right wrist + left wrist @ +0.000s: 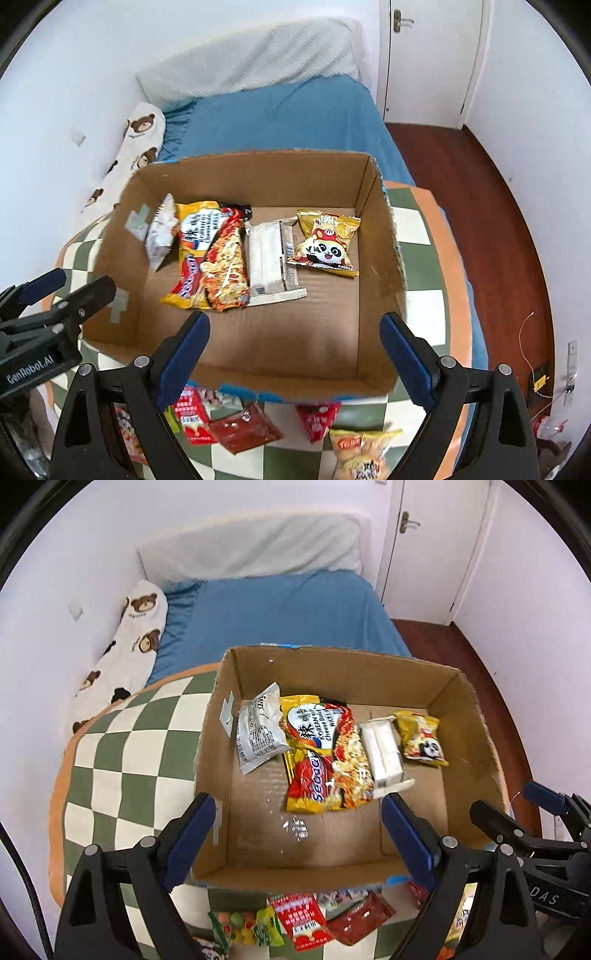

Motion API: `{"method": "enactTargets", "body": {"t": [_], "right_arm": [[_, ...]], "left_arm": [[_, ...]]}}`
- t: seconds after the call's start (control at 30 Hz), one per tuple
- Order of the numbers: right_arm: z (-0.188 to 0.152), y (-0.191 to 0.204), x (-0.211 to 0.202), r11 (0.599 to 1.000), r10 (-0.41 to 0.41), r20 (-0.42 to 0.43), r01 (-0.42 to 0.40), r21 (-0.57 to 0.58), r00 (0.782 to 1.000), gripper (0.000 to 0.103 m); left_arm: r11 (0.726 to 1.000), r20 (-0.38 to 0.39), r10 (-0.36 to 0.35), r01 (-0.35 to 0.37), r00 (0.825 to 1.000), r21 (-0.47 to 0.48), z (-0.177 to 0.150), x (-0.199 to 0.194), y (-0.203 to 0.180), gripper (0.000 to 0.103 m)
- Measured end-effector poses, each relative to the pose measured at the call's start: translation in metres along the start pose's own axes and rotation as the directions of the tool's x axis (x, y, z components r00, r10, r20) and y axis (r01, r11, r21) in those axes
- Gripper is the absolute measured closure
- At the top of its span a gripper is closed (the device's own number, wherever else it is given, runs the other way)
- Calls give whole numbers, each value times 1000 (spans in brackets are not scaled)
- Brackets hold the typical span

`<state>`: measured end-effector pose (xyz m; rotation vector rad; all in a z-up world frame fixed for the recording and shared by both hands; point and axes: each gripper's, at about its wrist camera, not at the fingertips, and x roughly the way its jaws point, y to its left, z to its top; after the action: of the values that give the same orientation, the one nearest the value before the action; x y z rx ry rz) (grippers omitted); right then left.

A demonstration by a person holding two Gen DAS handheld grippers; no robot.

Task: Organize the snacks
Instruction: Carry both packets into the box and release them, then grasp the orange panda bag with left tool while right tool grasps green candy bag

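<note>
1. Bedroom setting: bed with blue sheet, white pillow at its head, bear-print pillow against the wall, white door beyond, dark red wood floor at the side.
2. Landmark: open cardboard box sitting on a green-and-white checkered cushion with orange edging, on the bed.
3. Inside the box, along its far half, in a row: silver-white packet leaning by the left wall, yellow-red instant noodle pack next to it, touching; white wrapped pack lying against the noodles; yellow panda snack bag toward the right wall.
4. Near half of the box floor is bare cardboard.
5. Outside the box, just in front of its near wall on the cushion: red packet, dark red sachet, green candy bag; right wrist view also shows a second red packet and a yellow snack bag.
6. Left gripper hangs over the box's near-left part, jaws spread wide, nothing between the blue pads.
7. Right gripper hangs over the box's near-right part, jaws likewise released, nothing gripped.
8. Both grippers sit side by side, angled down into the box; each shows at the edge of the other's view.
</note>
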<state>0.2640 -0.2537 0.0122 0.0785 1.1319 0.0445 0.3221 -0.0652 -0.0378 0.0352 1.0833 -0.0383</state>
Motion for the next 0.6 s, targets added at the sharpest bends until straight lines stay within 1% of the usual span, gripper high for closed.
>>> {"method": "enactTargets", "body": {"t": [0.2,0.33,0.4,0.47,0.53,0.6], "right_arm": [[-16,5,-50,1000,-2,76,2,-3,997,8],[-28,6,-78,1000,5,108,-6,10,994,8],[-35,5,-89,999,21,116,-24,23,993,8],[-42,4,-96,999,36,117,-40,34,992,8],[-49,4,-100,997,54,108,-59,49,993,8],[-59,6,-95,994,86,71,-90,59,994,8]], "left_arm": [[1000,62,-13,13,998,-5,-20,-47,-3,11],[1000,95,-22,24,995,-18,-29,-71,-1,11],[999,110,-24,27,994,-25,-34,-81,1,11],[999,119,-17,21,993,-34,-39,-88,4,11],[998,112,-14,20,994,-51,-46,-91,11,11],[997,92,-7,14,996,-79,-56,-90,21,11]]}}
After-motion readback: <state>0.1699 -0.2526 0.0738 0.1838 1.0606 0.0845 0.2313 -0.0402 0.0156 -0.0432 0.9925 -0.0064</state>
